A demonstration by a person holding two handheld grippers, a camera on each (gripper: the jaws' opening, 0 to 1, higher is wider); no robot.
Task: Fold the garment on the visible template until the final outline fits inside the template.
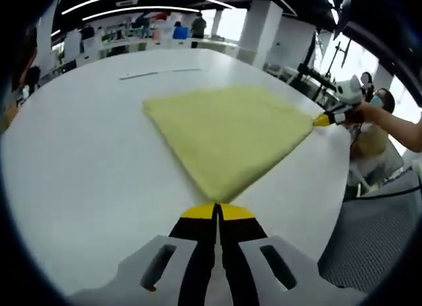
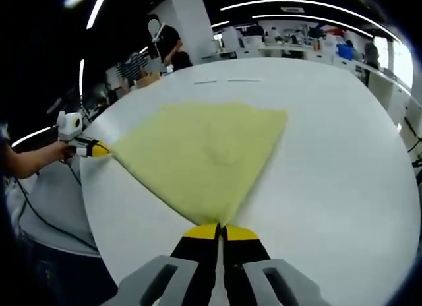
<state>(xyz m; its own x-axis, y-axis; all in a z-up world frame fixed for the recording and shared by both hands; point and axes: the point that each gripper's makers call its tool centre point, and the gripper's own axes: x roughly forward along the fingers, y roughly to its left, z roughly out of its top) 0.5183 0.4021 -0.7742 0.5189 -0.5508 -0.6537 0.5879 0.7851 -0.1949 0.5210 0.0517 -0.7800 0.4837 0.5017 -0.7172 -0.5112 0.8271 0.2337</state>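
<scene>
With both tongs, left and right, clamped on neighbouring corners of the yellow cloth, I'm holding that edge taut over the worktop for folding.

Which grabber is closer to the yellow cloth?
Neither: both touch it. The left gripper pinches one corner of the yellow cloth, and the right gripper pinches another corner.

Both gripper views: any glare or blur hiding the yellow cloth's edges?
Left gripper view: yellow cloth evenly lit, edges sharp, bright windows washed out at right. Right gripper view: cloth soft near the hand-held gripper, table bowed by fisheye.
</scene>
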